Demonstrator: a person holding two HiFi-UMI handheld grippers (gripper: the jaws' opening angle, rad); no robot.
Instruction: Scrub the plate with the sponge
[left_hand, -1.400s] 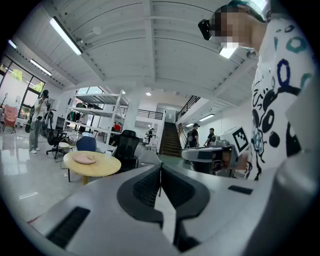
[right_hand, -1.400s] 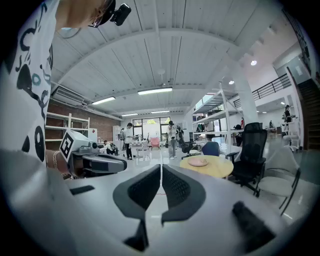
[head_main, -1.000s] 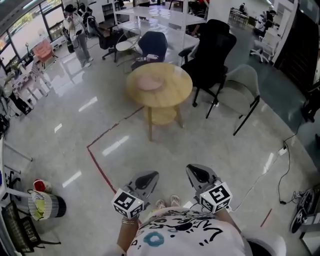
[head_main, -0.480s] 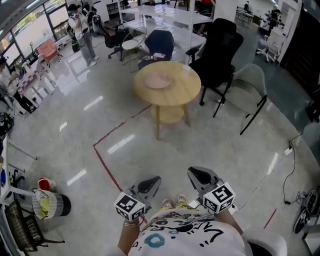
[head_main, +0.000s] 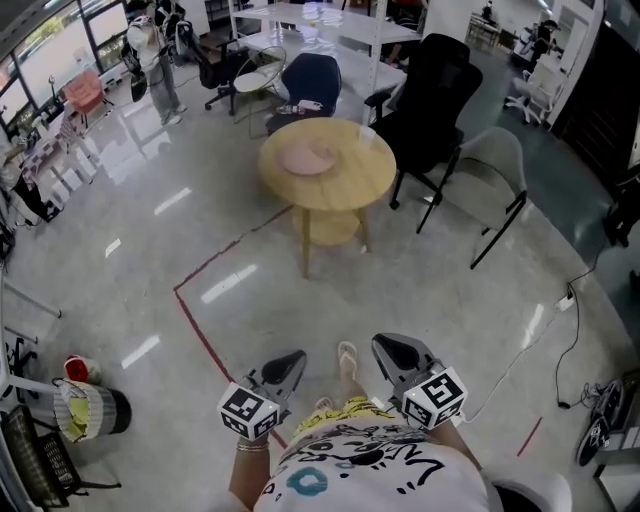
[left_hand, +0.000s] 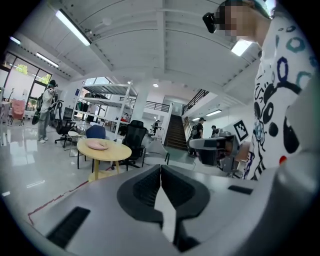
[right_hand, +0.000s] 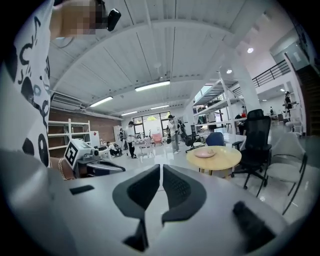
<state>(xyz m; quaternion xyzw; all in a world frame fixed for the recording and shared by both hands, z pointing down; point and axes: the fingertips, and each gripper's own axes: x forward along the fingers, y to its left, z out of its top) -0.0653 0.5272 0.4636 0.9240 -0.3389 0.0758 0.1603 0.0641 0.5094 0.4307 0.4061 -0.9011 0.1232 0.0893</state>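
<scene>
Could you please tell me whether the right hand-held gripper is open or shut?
Shut and empty: the right hand-held gripper shows its two dark jaws together in the right gripper view, nothing between them.

A round wooden desk (head_main: 345, 178) (1 lower shelf (head_main: 330, 230) sits beneath its top) stands on the glossy floor (head_main: 250, 290). 1 pink plate (head_main: 307, 157) lies on it, left of centre.

Ahead of me there's a round wooden table (head_main: 352, 178) with a black office chair (head_main: 432, 95), grey chair (head_main: 487, 162) and blue chair (head_main: 308, 82) near it, plus red tape (head_main: 200, 338) on the floor.
</scene>
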